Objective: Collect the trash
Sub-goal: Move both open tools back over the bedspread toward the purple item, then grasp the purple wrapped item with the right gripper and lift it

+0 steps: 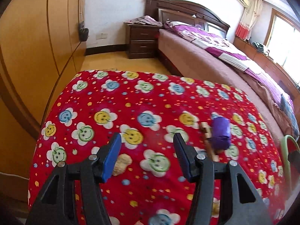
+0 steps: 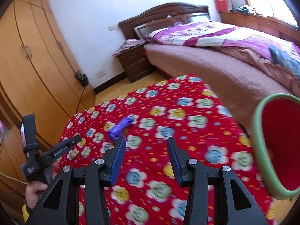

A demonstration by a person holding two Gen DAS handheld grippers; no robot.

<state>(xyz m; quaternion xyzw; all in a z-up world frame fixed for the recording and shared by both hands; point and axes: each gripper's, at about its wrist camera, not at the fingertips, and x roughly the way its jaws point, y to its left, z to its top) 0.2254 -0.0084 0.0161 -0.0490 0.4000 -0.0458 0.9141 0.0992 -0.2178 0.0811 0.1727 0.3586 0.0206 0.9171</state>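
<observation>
A table under a red smiley-flower cloth (image 1: 131,97) holds the trash. A crumpled purple wrapper (image 1: 220,133) lies right of my left gripper (image 1: 147,150), with small wooden pieces (image 1: 206,131) beside it. A beige crumpled lump (image 1: 121,164) lies just behind the left finger. The left gripper is open and empty above the cloth. In the right wrist view the purple wrapper (image 2: 121,127) lies ahead and left of my right gripper (image 2: 145,153), which is open and empty. A red bin with a green rim (image 2: 271,146) stands at the right, seen also in the left wrist view (image 1: 288,148).
The left hand-held gripper (image 2: 52,153) shows at the left of the right wrist view. A bed with purple bedding (image 2: 225,43) lies beyond the table. A dark nightstand (image 1: 142,39) stands by it. Wooden wardrobes (image 1: 37,37) line the left wall.
</observation>
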